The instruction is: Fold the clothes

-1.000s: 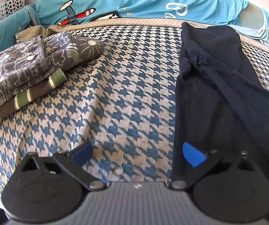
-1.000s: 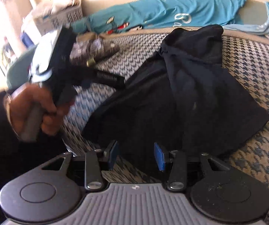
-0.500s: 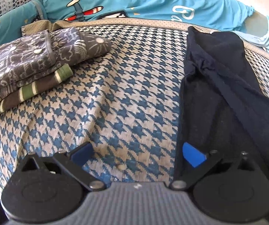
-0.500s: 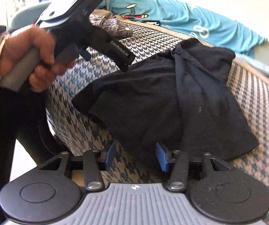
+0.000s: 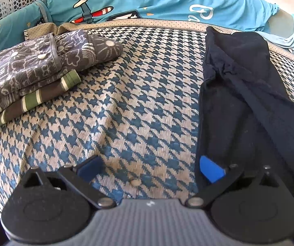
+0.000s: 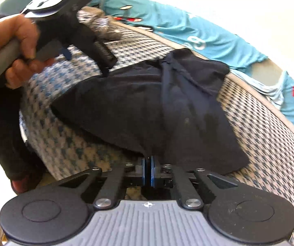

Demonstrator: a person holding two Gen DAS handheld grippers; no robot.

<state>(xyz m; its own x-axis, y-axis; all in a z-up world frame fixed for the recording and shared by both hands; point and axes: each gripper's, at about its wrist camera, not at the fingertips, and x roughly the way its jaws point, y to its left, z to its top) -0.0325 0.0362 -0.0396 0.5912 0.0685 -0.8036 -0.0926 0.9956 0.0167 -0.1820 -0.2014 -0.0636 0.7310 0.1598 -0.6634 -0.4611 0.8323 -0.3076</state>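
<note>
Now the right gripper [image 6: 148, 171] pinches the black garment [image 6: 147, 106] at the cushion's [image 5: 126, 102] near edge; the left gripper [image 5: 150, 167] hovers wide open.

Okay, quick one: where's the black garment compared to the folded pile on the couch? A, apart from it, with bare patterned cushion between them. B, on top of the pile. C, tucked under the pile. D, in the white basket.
A: in the left wrist view the black garment lies flat at one side and the folded pile at the other, with bare cushion between.
</note>
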